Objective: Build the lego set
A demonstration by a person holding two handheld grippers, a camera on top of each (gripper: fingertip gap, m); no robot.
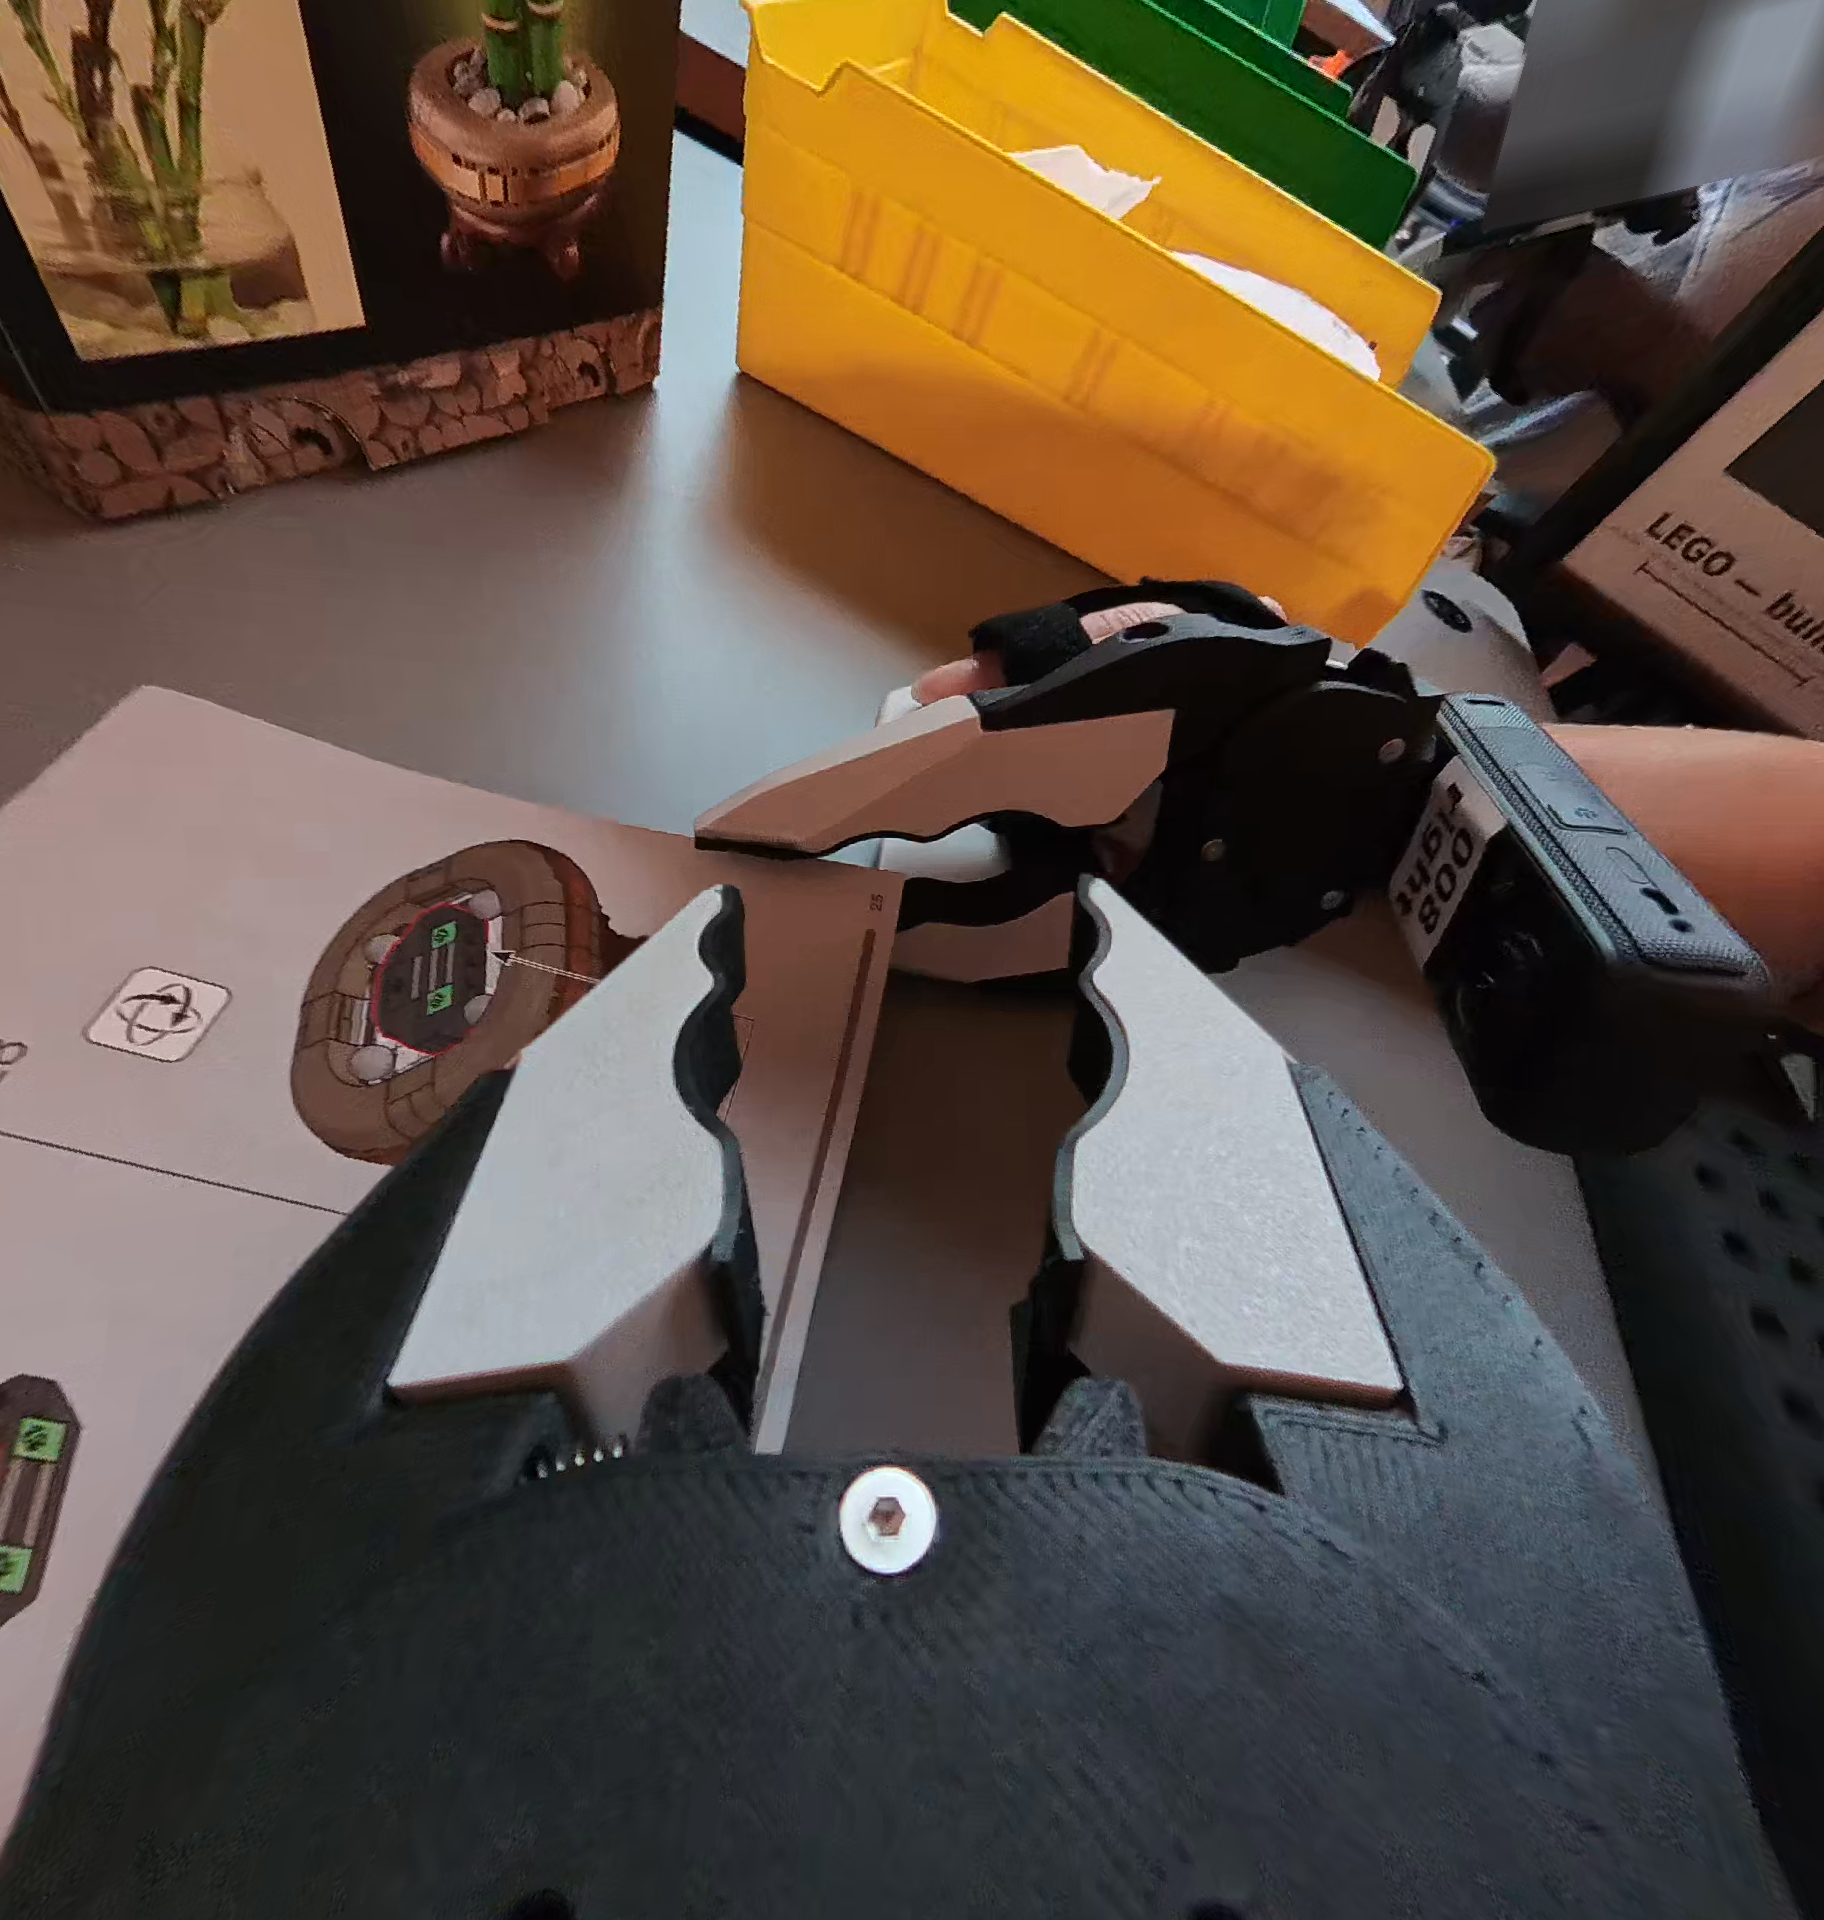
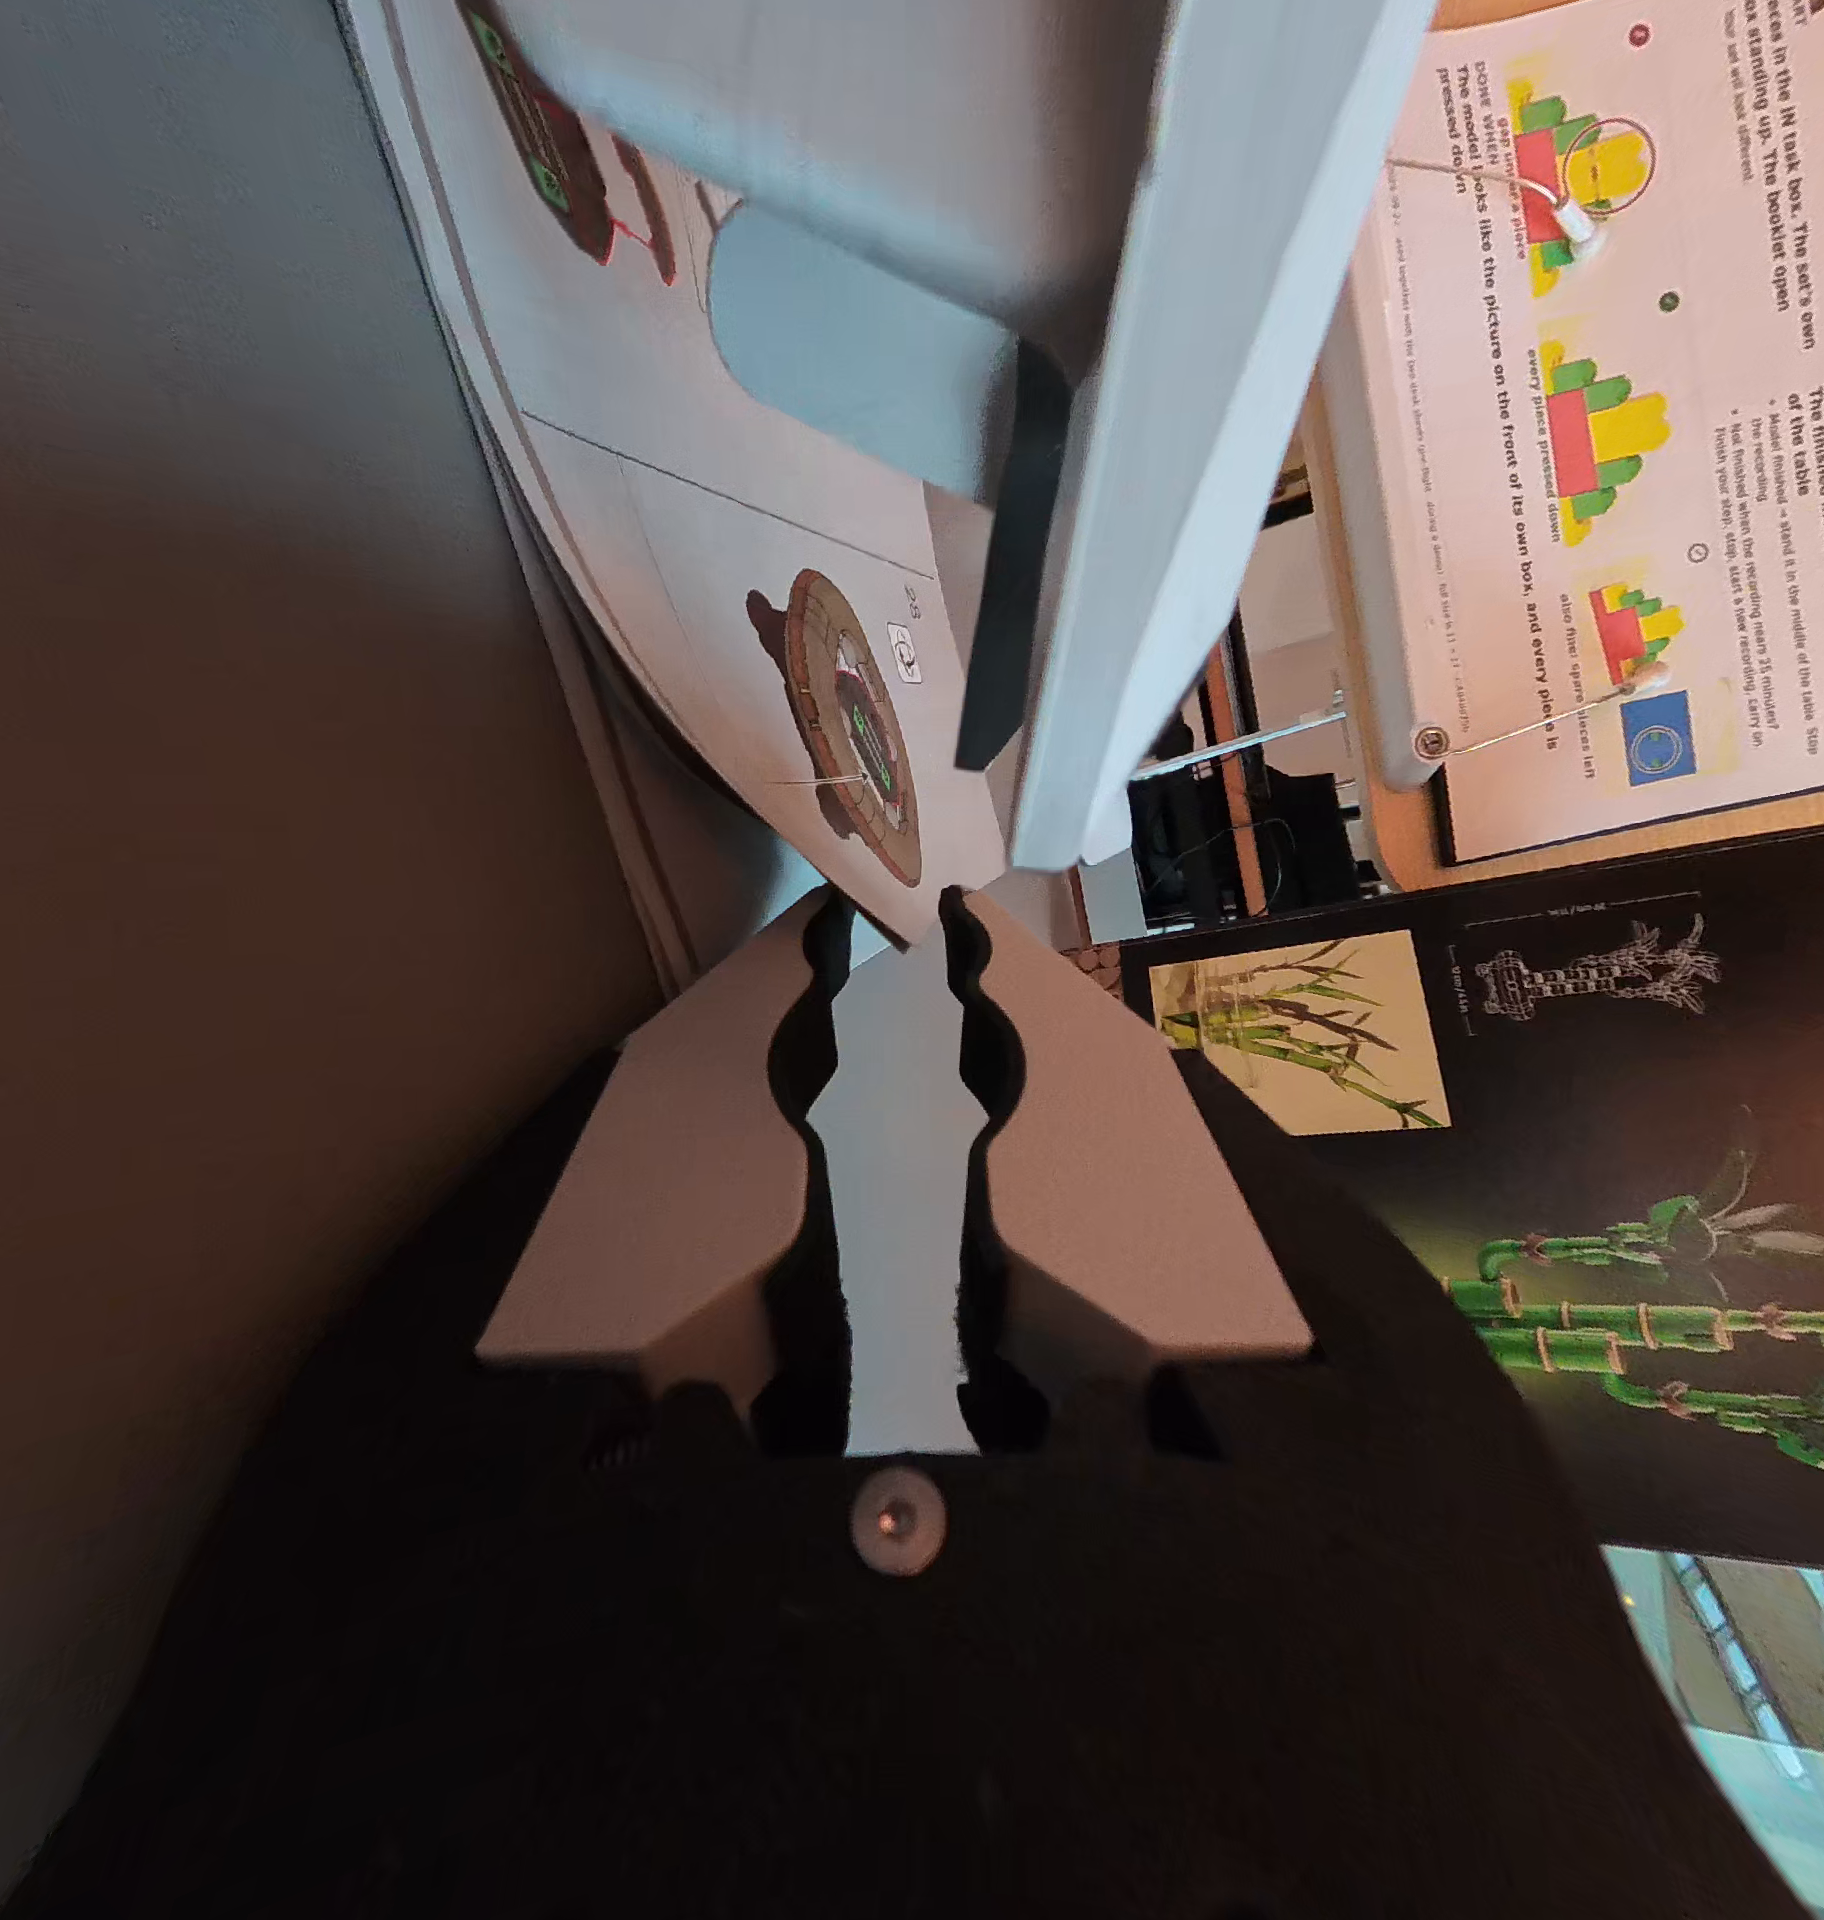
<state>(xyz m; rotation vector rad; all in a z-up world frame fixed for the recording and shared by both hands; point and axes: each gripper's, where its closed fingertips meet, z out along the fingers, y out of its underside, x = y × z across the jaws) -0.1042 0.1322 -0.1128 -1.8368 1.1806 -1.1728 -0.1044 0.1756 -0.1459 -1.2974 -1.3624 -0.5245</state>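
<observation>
Beside the instruction booklet (image 1: 264,883), which we took as our landmark, everything else found its place. Far to its left and behind stood the set's box (image 1: 295,208), propped upright, probably so its pictured model stayed in sight. The booklet itself lay open on the dark table (image 1: 575,540), showing a step diagram of a round brown base; we judged this was the stage of the build in hand, though no loose bricks or part-built model appeared in either view.

Over the booklet's right edge we held the left gripper (image 1: 903,914) with its jaws spread wide and nothing between them, seemingly ready to steady the pages.

Just right of the booklet's corner, the right gripper (image 1: 773,831) came in low and sideways. In its own view the right gripper (image 2: 892,909) had its jaws narrowed to a slim gap around the corner of a page (image 2: 913,925), the tips looking pinched on the paper. We judged it was lifting the sheet to turn it, so a light grip made sense.

Behind the booklet and to its right sat a yellow bin (image 1: 1043,343) with white bags inside, a green bin (image 1: 1251,104) beyond it, likely holding the pieces.
</observation>
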